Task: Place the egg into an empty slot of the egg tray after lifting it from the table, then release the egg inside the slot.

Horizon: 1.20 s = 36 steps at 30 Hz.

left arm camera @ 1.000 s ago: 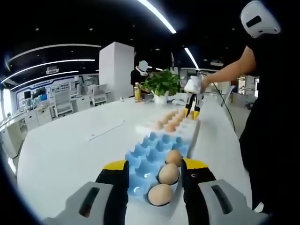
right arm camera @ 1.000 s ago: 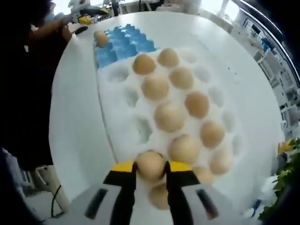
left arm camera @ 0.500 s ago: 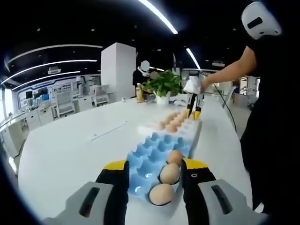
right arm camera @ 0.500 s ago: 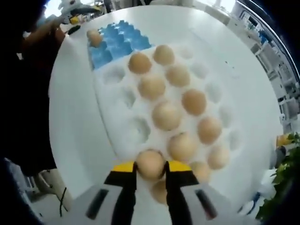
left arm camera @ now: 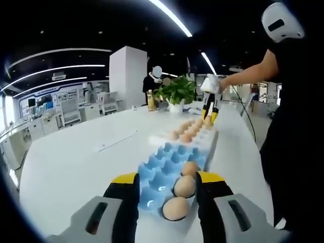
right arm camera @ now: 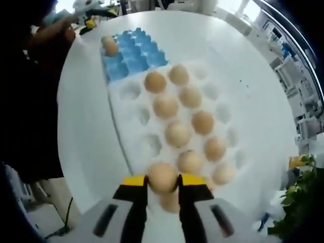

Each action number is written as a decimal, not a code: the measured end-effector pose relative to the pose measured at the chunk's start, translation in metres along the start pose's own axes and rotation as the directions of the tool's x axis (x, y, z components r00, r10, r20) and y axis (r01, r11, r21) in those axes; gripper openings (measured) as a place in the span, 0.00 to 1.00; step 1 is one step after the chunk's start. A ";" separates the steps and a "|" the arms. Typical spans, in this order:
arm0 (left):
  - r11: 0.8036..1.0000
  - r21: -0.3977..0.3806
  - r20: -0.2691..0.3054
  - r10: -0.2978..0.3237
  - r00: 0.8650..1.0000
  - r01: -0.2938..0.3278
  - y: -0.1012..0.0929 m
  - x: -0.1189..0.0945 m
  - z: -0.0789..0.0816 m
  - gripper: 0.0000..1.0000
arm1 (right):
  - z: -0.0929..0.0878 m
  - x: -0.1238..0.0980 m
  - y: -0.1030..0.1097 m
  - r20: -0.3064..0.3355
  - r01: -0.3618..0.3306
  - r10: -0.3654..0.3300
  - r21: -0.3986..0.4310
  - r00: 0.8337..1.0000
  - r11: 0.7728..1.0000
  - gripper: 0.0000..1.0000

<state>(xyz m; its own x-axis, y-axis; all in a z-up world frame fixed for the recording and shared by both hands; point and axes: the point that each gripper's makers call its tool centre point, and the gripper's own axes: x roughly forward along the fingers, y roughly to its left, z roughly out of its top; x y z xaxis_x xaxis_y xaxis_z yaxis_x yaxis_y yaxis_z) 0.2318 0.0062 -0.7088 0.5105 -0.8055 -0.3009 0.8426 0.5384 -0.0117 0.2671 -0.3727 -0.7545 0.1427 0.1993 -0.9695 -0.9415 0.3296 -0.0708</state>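
Pinching the tan egg [right arm camera: 162, 177] between its yellow-tipped jaws, the right gripper [right arm camera: 162, 183] holds it clear above the white moulded egg tray [right arm camera: 132, 132], probably to carry it toward an empty slot. The left gripper [left arm camera: 167, 178] rests idle with jaws spread over the blue moulded egg tray [left arm camera: 161, 169], near its three eggs.

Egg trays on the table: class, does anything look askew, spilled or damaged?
Nothing stands out. The white tray and blue tray lie flat end to end, eggs seated whole, and the right gripper holds an intact egg.
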 end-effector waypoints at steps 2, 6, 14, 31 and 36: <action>1.000 -0.002 0.003 -0.001 1.000 0.001 0.000 0.000 0.000 0.44 | 0.003 -0.001 0.000 0.000 0.001 -0.001 -0.007 1.000 1.000 0.23; 1.000 -0.002 0.004 -0.005 1.000 0.005 -0.001 0.000 0.000 0.44 | 0.012 -0.003 0.004 0.012 -0.002 0.002 -0.027 1.000 1.000 0.23; 1.000 0.001 -0.001 -0.006 1.000 0.006 -0.001 -0.001 -0.001 0.44 | 0.031 0.002 0.015 0.024 -0.015 0.017 -0.063 1.000 0.998 0.22; 1.000 0.008 -0.003 -0.001 1.000 0.001 0.000 -0.002 0.001 0.45 | 0.070 0.009 0.030 0.063 -0.054 0.064 -0.152 0.996 0.987 0.22; 1.000 0.010 -0.005 0.000 1.000 0.000 0.001 -0.003 0.000 0.45 | 0.082 0.012 0.035 0.068 -0.060 0.074 -0.186 0.995 0.981 0.22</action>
<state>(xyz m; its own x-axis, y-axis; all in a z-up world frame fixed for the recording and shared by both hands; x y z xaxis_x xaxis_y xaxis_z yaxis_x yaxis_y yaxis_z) 0.2311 0.0087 -0.7078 0.5099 -0.8042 -0.3054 0.8441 0.5361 -0.0022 0.2613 -0.2835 -0.7495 0.0933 0.2856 -0.9538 -0.9887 0.1395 -0.0549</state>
